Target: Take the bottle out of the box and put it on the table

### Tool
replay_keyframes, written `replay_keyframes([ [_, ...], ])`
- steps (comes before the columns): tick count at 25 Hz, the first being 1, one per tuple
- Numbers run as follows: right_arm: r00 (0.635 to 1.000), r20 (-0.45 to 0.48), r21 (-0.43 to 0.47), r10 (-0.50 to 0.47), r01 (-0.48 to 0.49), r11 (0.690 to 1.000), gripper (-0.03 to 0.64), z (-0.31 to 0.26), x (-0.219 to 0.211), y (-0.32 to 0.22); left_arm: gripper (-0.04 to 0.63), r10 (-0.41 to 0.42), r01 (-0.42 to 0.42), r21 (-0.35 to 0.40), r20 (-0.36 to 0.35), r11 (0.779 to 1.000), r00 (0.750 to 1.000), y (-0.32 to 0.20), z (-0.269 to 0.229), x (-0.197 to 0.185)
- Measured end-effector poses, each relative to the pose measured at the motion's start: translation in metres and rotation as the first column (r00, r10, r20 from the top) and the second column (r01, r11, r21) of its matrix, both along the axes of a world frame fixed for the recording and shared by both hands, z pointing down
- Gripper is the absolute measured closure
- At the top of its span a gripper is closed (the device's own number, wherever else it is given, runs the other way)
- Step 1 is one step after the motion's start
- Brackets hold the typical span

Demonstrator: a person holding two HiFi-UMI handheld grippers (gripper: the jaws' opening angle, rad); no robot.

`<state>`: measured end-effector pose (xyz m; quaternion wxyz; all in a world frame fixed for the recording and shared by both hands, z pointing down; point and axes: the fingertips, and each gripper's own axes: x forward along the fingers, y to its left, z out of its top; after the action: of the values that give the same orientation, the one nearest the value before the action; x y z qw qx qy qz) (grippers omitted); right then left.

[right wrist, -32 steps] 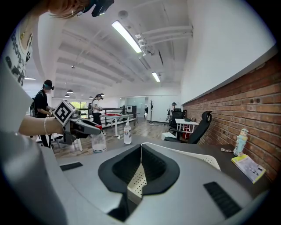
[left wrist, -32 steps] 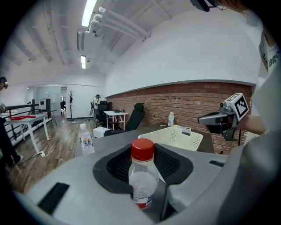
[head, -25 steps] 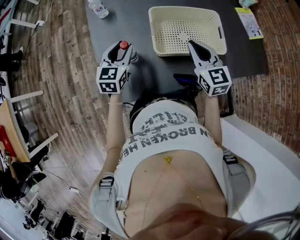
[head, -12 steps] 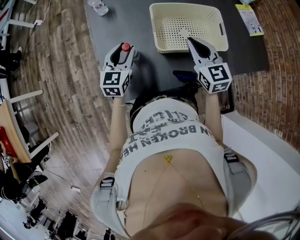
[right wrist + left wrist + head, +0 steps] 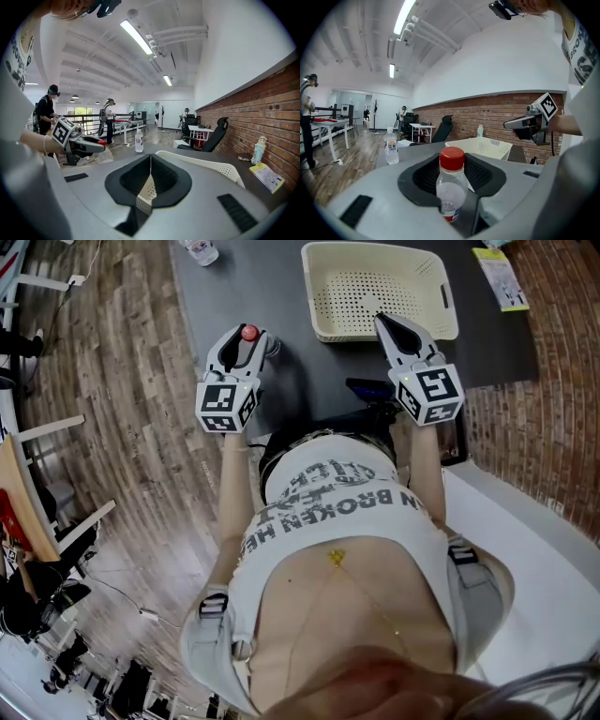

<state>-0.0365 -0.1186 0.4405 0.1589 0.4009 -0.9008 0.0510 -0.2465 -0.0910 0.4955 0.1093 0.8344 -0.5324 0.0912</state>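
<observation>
Left gripper (image 5: 247,337) is clamped on the red-capped bottle (image 5: 451,185), its jaws standing wide around the clear body, with the bottle upright between them. Over the last second almost nothing has shifted. The gripper and its bottle hang at the same spot, just off the basket's (image 5: 312,296) left side and over the dark surface (image 5: 281,296). The only difference is a slight change in the gripper's tilt.

For the task that reads as a pause late in the job. The bottle is already out of the basket and what remains is to set it down and let go. Whether its base already touches the surface no view shows.

Right gripper (image 5: 382,324) sits at the basket's near rim, jaws closed together on nothing. It has not moved, and it seems to be steadying or simply waiting.

The basket itself, cream plastic with a perforated floor and walls, holds nothing in the head view.

Farther off, beyond the basket's far left corner, a second clear water bottle (image 5: 391,146) stands alone on the surface. A printed leaflet (image 5: 497,277) lies to the basket's right.
</observation>
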Motion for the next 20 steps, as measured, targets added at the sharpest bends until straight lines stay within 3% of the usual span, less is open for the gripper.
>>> replay_keyframes([
  [10, 1.000, -0.001, -0.011, -0.011, 0.010, 1.000, 0.607, 0.003, -0.003, 0.002, 0.436, 0.005, -0.005, -0.026, 0.016, 1.000, 1.000, -0.012, 0.002, 0.004],
  [20, 1.000, -0.004, -0.014, -0.006, 0.006, 1.000, 0.607, 0.008, -0.002, 0.006, 0.434, -0.001, 0.000, -0.043, -0.012, 0.999, 1.000, -0.018, 0.006, -0.002],
])
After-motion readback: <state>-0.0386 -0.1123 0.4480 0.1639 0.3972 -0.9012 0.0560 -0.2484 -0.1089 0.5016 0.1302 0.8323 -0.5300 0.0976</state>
